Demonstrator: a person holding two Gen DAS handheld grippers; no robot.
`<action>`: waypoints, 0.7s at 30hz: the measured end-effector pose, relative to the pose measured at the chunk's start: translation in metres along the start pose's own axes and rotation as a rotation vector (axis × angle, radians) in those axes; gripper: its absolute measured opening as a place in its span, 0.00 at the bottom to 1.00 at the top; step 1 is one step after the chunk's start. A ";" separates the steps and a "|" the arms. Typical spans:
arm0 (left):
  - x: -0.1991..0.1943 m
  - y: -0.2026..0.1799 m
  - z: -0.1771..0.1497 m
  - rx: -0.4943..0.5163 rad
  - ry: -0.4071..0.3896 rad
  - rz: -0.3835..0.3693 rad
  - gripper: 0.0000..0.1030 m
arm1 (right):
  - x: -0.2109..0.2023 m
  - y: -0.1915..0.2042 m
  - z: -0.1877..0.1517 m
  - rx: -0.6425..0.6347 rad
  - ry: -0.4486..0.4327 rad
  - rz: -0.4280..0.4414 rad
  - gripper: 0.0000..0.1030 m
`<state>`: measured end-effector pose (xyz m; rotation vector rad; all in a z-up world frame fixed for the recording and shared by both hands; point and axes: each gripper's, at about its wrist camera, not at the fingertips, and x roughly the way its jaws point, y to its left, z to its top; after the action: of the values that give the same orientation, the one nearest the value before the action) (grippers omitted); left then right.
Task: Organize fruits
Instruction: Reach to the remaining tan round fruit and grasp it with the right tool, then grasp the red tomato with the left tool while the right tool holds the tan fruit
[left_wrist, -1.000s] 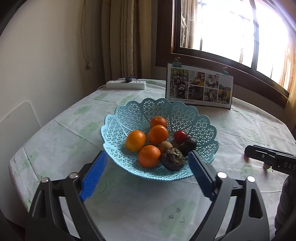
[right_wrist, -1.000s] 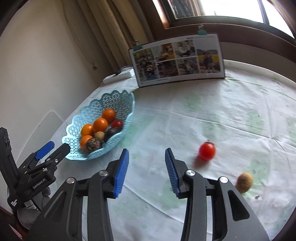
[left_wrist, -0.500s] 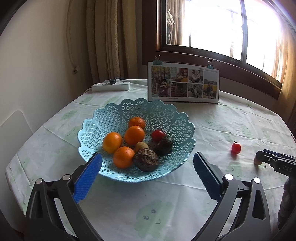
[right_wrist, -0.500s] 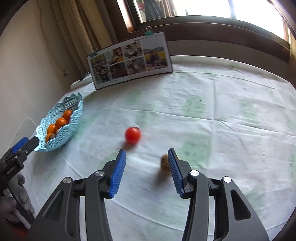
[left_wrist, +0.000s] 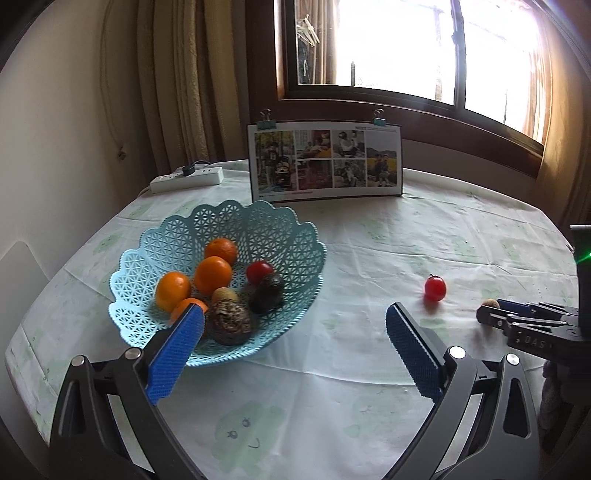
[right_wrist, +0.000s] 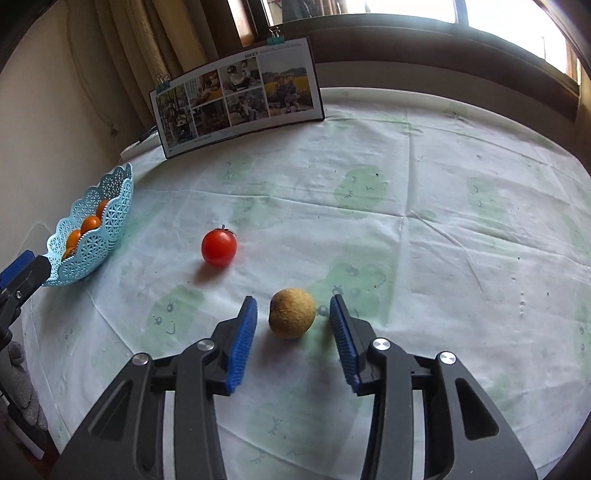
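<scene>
Right claw spread apart, low over the counter, small brown fruit sitting between its blue pads, gap on both sides, not gripped. Red tomato just ahead and left of this claw, loose on the cloth. Farther left, blue lattice basket near the counter edge with oranges inside. Photo board stands at the far side, under the window. Left claw wide apart, holding nothing, its left pad overlapping the basket's near rim in view. Inside the basket ahead of it: oranges, a red tomato, a small brown fruit, two dark rough fruits. To this claw's right, the loose tomato then the right claw's tip around the brown fruit. Power strip far left back.
</scene>
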<state>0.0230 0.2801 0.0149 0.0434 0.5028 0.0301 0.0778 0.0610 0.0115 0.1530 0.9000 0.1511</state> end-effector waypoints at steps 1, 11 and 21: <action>0.000 -0.003 0.000 0.004 0.000 -0.004 0.97 | 0.001 0.000 0.000 -0.004 0.002 0.007 0.35; 0.005 -0.039 0.005 0.081 0.007 -0.043 0.97 | -0.012 -0.011 0.000 0.020 -0.022 0.005 0.25; 0.026 -0.084 0.015 0.148 0.014 -0.118 0.97 | -0.025 -0.040 -0.001 0.095 -0.057 -0.018 0.25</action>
<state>0.0546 0.1967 0.0113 0.1581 0.5201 -0.1222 0.0645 0.0173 0.0219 0.2364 0.8519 0.0872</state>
